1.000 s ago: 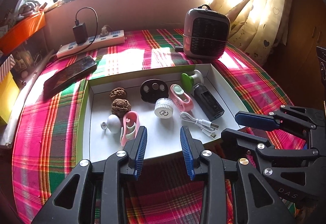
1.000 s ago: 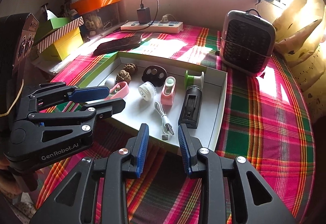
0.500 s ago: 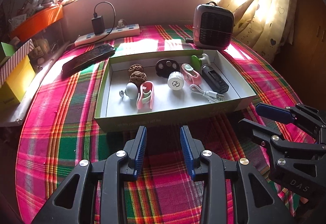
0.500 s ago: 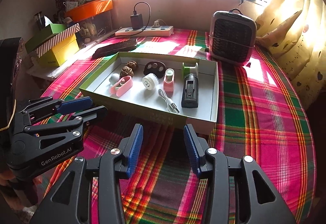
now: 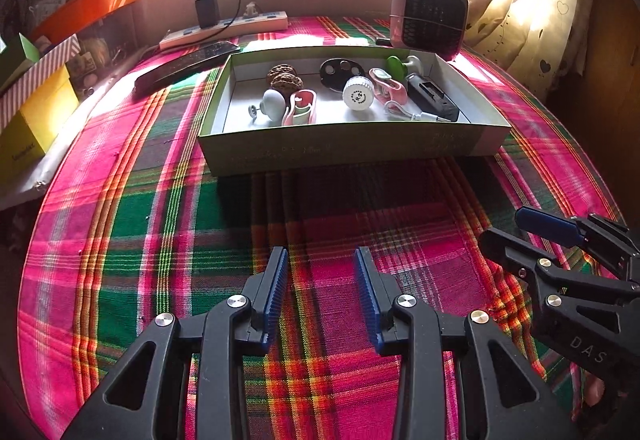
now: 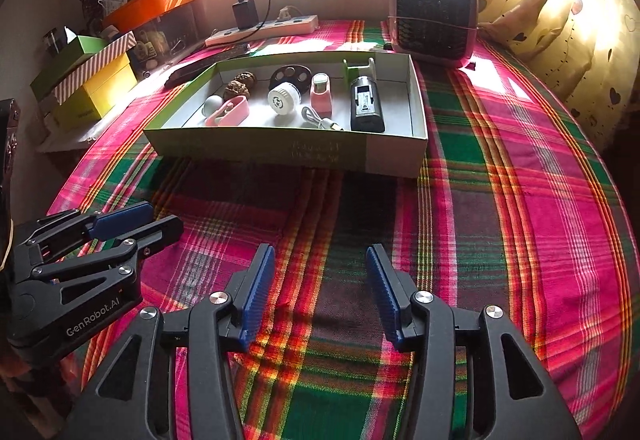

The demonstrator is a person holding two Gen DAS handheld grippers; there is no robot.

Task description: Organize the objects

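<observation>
Evidently between picks: left hand-held gripper point(image 5: 320, 296) part-open, empty; right hand-held gripper point(image 6: 320, 292) opening, empty; next, reach toward tray point(image 5: 352, 150) at 12 o'clock.

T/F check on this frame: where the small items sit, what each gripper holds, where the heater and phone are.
1. All the small items lie inside the green box. True.
2. The left gripper holds the white cable. False: nothing is between its fingers; the cable lies in the box.
3. The heater stands beyond the box, outside it. True.
4. The right gripper clamps the box wall. False: it is empty, its jaws opening.
5. The dark phone is in the box. False: it lies on the plaid cloth.
</observation>
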